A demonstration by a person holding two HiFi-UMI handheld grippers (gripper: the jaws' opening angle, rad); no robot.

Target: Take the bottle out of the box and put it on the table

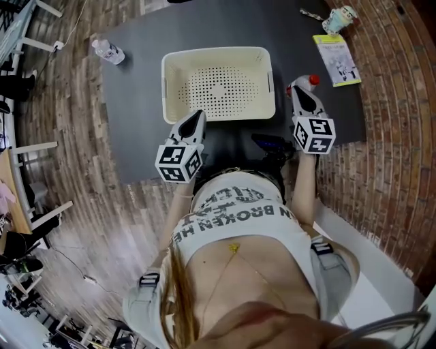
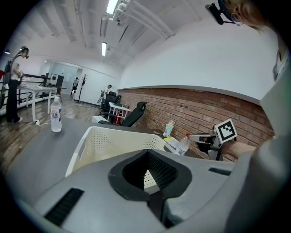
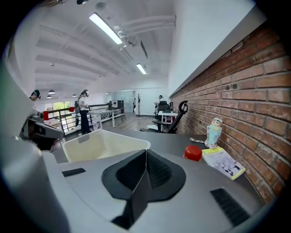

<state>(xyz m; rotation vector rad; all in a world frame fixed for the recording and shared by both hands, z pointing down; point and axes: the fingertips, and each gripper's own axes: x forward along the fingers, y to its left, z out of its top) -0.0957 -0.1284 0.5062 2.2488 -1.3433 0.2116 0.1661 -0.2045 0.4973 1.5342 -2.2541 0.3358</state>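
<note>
The cream perforated box (image 1: 218, 61) stands on the dark grey table (image 1: 136, 123) with nothing in it. A clear bottle with a red cap (image 1: 313, 80) stands upright on the table just right of the box, its cap (image 3: 193, 152) showing beyond my right gripper. My right gripper (image 1: 298, 85) hovers close beside that bottle; its jaws (image 3: 145, 157) are shut with nothing between them. My left gripper (image 1: 199, 114) sits at the box's near left corner, jaws (image 2: 147, 172) a narrow gap apart and empty. From the left gripper view the bottle (image 2: 183, 144) stands next to the right gripper (image 2: 200, 139).
A second clear bottle (image 1: 107, 51) stands on the table's far left corner. A yellow booklet (image 1: 336, 59) and a small figurine (image 1: 340, 19) lie at the far right by the brick wall. Tables, chairs and people (image 2: 13, 86) fill the room beyond.
</note>
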